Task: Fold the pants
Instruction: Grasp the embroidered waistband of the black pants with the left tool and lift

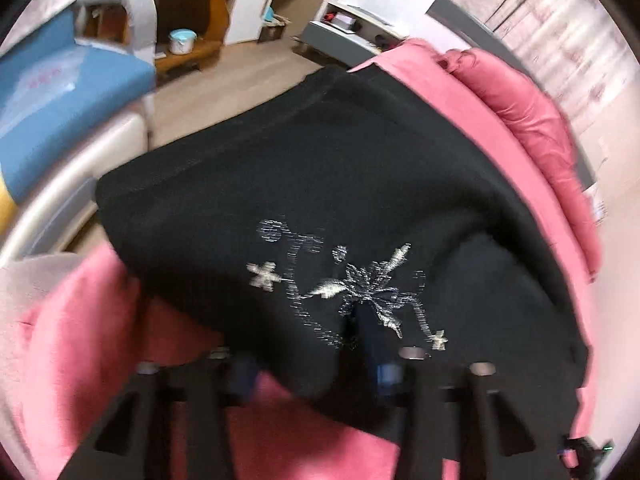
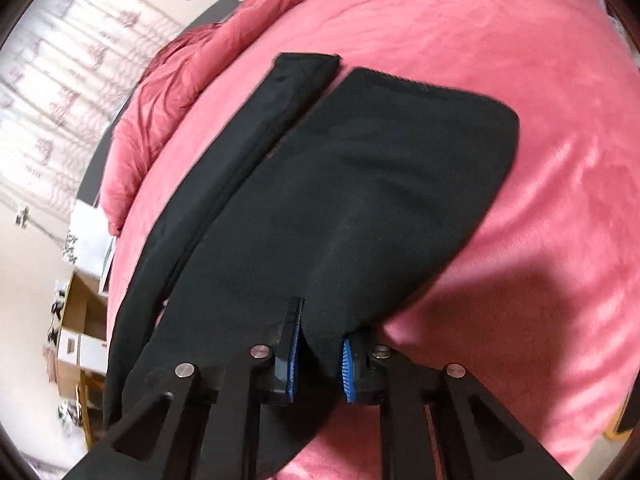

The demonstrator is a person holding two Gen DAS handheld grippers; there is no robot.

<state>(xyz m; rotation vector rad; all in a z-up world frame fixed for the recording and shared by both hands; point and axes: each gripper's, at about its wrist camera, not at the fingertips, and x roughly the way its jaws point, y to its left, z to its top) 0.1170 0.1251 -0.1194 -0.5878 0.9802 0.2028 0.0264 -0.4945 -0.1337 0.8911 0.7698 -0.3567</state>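
Black pants (image 1: 280, 168) with a silver flower embroidery (image 1: 360, 292) lie on a pink bed cover (image 1: 100, 340). In the left wrist view their near edge drapes over my left gripper (image 1: 314, 360). Its blue pads (image 1: 384, 372) stand apart with cloth between them, and a strip of pink shows beside the left pad. In the right wrist view the pants (image 2: 380, 168) stretch away across the pink cover (image 2: 500, 60), with both leg ends side by side at the far end. My right gripper (image 2: 320, 344) is shut on a bunched fold of the near edge, its blue pads (image 2: 294, 360) pressing the cloth.
A crumpled red duvet (image 1: 532, 120) lies along the bed's edge (image 2: 160, 120). Beyond the bed stand a blue-cushioned seat (image 1: 60, 92), a wooden shelf (image 1: 192, 8) and a grey nightstand (image 1: 344, 24). Curtains (image 2: 60, 80) and boxes on the floor (image 2: 76, 344) are to the left.
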